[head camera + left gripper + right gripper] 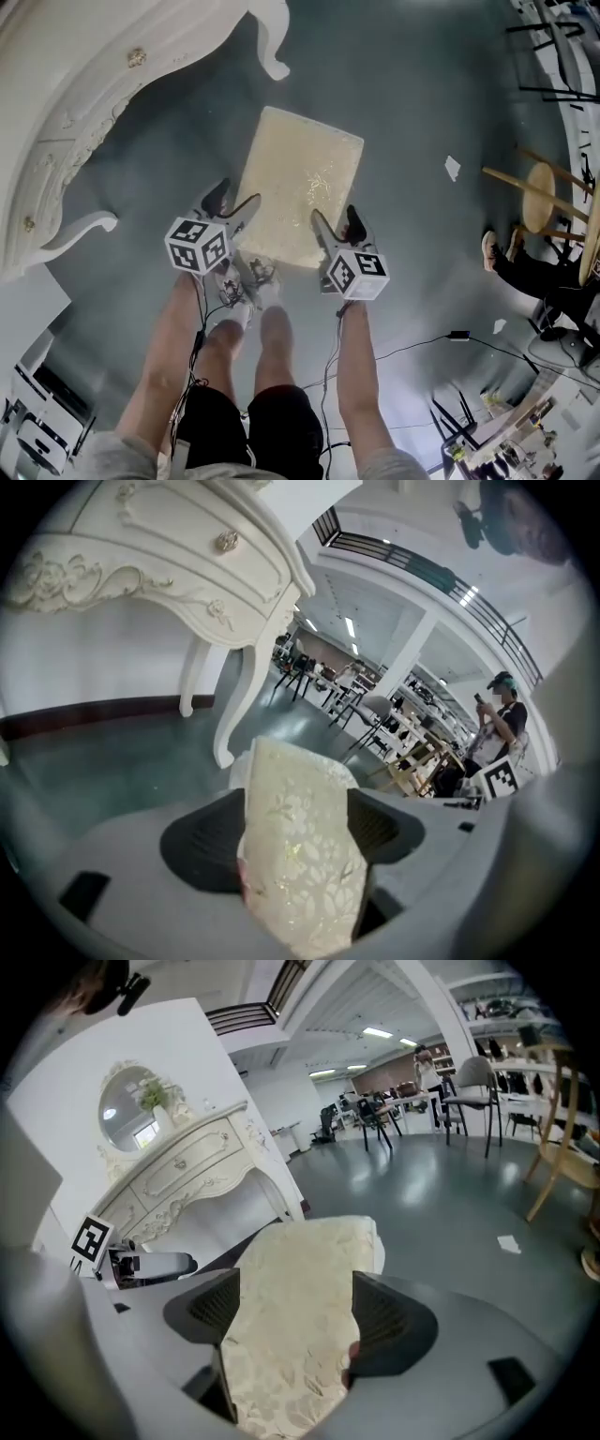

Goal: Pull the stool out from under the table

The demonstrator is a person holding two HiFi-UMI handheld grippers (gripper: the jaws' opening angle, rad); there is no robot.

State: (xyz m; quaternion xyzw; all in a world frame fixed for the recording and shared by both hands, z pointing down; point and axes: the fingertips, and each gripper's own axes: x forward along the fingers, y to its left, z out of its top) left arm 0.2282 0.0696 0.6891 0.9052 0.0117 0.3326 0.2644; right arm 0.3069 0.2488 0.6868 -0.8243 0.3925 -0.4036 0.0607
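The stool [298,186] has a cream, flower-patterned cushion and stands on the grey floor, out from beneath the white carved table [84,103]. My left gripper [228,208] is shut on the near left edge of the stool's cushion [298,846], which fills the space between its jaws. At the near right edge, my right gripper [336,230] is shut on the cushion [291,1326] the same way. The stool's legs are hidden under the seat.
The table's curved leg [274,42] ends just beyond the stool's far left corner. A wooden round stool [541,197] and a seated person's shoe [489,249] are at the right. Cables [412,347] trail on the floor near my legs [253,366].
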